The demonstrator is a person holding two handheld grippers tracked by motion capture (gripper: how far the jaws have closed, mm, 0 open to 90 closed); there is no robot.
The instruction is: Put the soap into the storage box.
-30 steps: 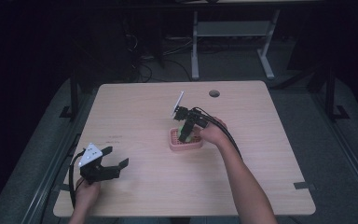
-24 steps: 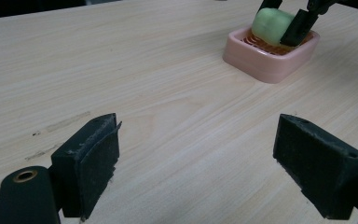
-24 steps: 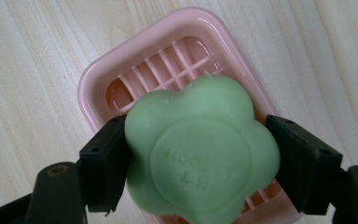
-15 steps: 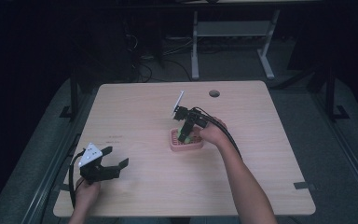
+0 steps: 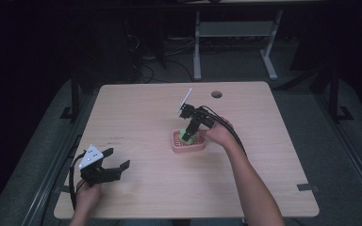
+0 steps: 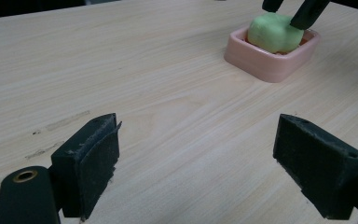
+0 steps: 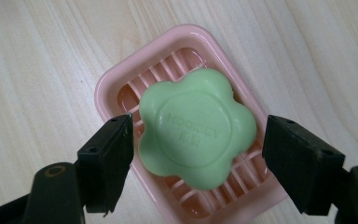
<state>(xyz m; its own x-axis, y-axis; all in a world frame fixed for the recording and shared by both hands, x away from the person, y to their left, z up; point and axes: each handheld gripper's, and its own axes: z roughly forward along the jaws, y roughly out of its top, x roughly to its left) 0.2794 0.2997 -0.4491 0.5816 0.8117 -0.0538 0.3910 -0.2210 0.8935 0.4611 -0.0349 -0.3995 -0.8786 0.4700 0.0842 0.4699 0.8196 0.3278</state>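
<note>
Down at the near left corner of the surface (image 5: pixel 136 108), my left tongs (image 5: pixel 107 165) sit spread wide and empty, well apart from the work, with nothing but bare wood between them and the dish. Toward the middle, the green soap (image 7: pixel 196 129) lies in the pink soap dish (image 7: pixel 112 88), and my right tongs (image 7: pixel 196 156) straddle it, jaws wide, not yet gripping. My worry: the soap's lobed edge looks slick, so a squeeze may squirt it out, or a jaw may catch the rim and drag the light dish. Farther right I see only open surface.
</note>
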